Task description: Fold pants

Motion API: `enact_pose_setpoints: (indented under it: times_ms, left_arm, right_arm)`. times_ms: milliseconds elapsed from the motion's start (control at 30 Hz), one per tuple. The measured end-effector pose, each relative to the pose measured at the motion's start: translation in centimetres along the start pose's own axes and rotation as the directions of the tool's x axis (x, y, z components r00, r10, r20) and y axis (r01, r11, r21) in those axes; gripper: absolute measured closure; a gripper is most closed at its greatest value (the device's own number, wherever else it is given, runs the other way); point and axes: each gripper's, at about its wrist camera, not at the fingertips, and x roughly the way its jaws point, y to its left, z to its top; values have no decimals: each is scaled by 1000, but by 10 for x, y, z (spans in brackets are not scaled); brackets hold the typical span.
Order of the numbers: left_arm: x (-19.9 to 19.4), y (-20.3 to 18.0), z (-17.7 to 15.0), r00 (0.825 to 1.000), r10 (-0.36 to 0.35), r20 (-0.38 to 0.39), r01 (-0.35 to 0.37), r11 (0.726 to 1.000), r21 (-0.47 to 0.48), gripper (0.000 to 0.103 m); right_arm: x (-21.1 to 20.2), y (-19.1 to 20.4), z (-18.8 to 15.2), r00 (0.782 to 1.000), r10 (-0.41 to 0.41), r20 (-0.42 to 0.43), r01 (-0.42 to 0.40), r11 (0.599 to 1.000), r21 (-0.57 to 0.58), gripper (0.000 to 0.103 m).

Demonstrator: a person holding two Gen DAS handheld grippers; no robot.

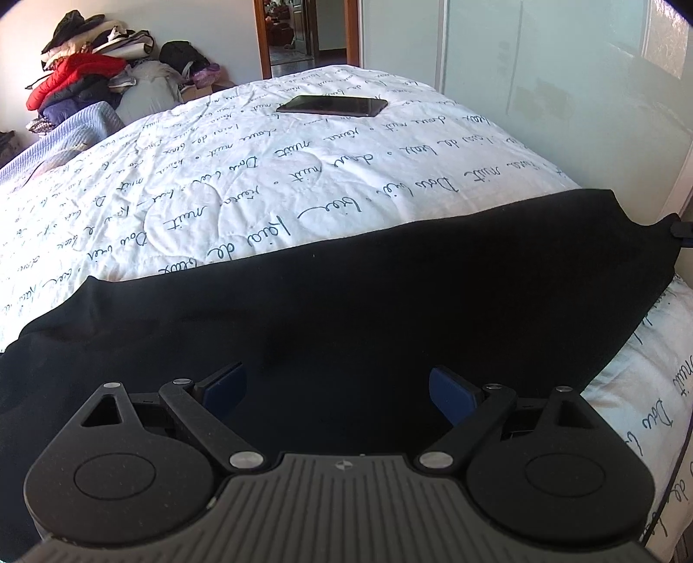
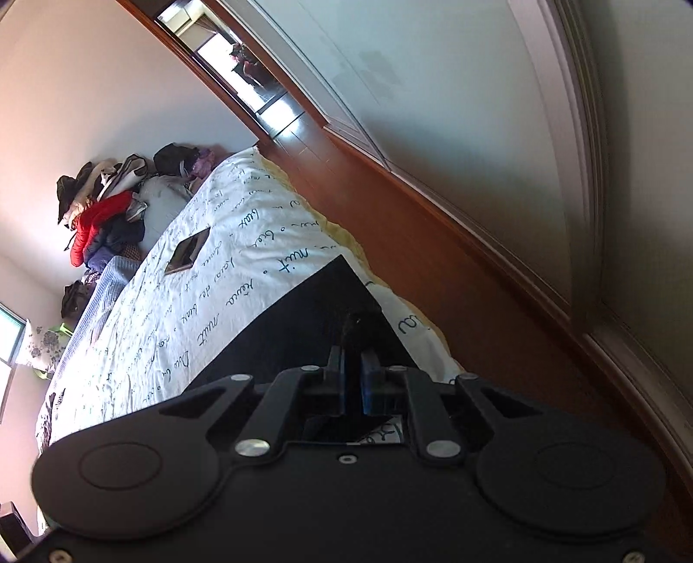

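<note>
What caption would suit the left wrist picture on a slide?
Open left claw poised over black pants spread across a script-printed bedspread.

You've got a white script-print bedspread (image 1: 260, 182) w/ a dark phone (image 1: 332, 106) lying flat at 12 o'clock; clothes pile (image 1: 86, 73) at 10 o'clock, doorway (image 1: 307, 34) behind.

Daylight throughout, bright and cool on the white bedspread (image 1: 260, 182). In the right wrist view a window (image 2: 11, 342) shows at the left edge, and the doorway floor (image 2: 281, 117) carries a blown-out glare patch. The black pants (image 1: 346, 312) read as near-featureless dark — folds barely resolve. The phone (image 1: 333, 105) screen is glossy with a faint sheen. Strong fisheye bending at the edges; dark vignette in the corners. The wardrobe panels (image 1: 541, 86) show soft reflections. Focus is acceptable, slightly soft at the margins.
</note>
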Motion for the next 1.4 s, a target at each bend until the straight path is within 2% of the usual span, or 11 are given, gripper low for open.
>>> enact_pose_setpoints:
  times_ms: [167,300,500,667,800,867,967,1167,1267,1300,1400]
  left_arm:
    - [-4,0,6,1000,-15,0,15,1000,-20,10]
    - [-8,-2,6,1000,-10,11,10,1000,-7,10]
    - [-5,-7,3,1000,-11,-9,11,1000,18,10]
    - [-10,-5,9,1000,4,25,-4,1000,2,10]
    - [6,-9,7,1000,14,-14,-14,1000,10,10]
    - [11,-12,3,999,36,-37,-35,999,33,12]
    - [4,-12,1,999,37,1,-37,998,56,10]
    - [17,1,33,996,69,55,-70,997,30,5]
    - [52,12,46,993,119,-13,-119,993,-5,5]
    - [64,17,47,990,137,-29,-138,990,-11,5]
    - [62,28,53,991,133,-20,-134,989,-60,7]
  right_arm:
    - [-23,45,24,987,123,102,-110,986,-125,95]
    - [-17,29,11,997,21,77,-11,991,-135,95]
    - [10,-41,-22,998,-23,-55,29,993,110,92]
    - [-13,-5,-13,991,-85,107,89,996,-31,86]
    - [20,10,-12,1000,30,-6,-31,998,-55,86]
    - [39,4,-14,998,-18,-57,15,998,-60,86]
    - [37,4,-7,999,-28,-21,27,999,-35,87]
    - [75,54,16,998,29,-58,-42,970,-238,77]
    - [108,45,28,994,-68,-87,47,973,-224,78]
    - [106,41,31,995,-63,-75,47,978,-203,83]
    - [73,41,33,996,-86,28,90,976,-197,76]
